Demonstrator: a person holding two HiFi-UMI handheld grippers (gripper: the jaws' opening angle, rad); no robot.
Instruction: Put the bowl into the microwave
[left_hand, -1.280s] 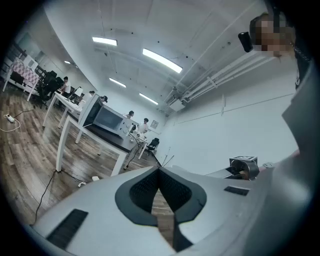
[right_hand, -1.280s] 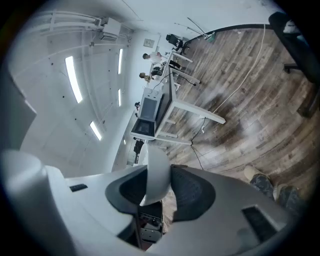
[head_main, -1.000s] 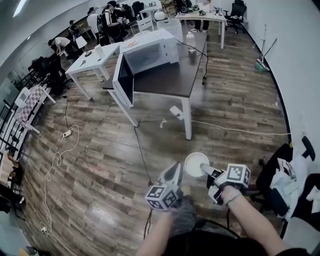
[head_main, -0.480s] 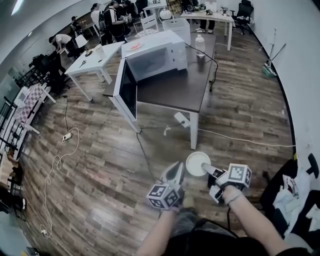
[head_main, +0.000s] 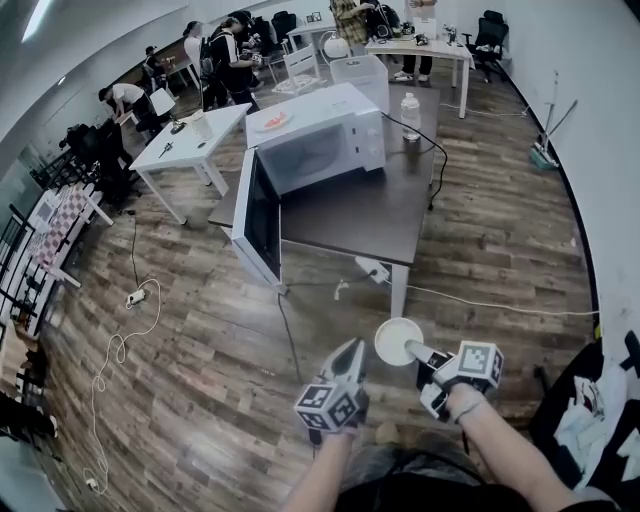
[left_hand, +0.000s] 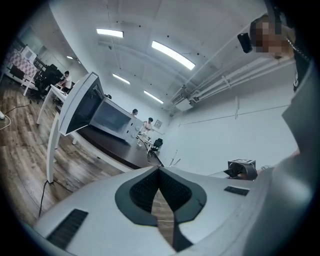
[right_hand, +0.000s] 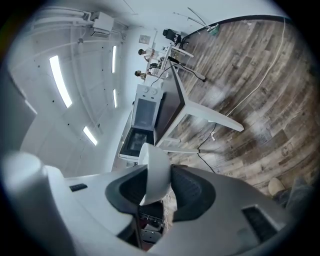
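A white microwave (head_main: 322, 148) stands on a dark brown table (head_main: 365, 215), its door (head_main: 258, 225) swung wide open toward me. My right gripper (head_main: 413, 351) is shut on the rim of a white bowl (head_main: 397, 341), held in the air over the wooden floor, short of the table's near corner. In the right gripper view the bowl's rim (right_hand: 155, 170) sits pinched between the pads, with the microwave (right_hand: 145, 116) far ahead. To the left of the bowl, my left gripper (head_main: 348, 358) is shut and holds nothing. In the left gripper view its pads (left_hand: 172, 187) meet at the tip, and the microwave (left_hand: 107, 117) shows.
A water bottle (head_main: 409, 115) stands at the table's far right. A black cable (head_main: 288, 335) runs from the table across the floor toward me; a power strip (head_main: 133, 297) lies to the left. A white table (head_main: 195, 130) and several people are behind. Chair with cloth (head_main: 590, 420) at right.
The table and microwave have come nearer and lower in the head view as I walk toward them. Both grippers keep the same pose, the bowl still held by the right one.
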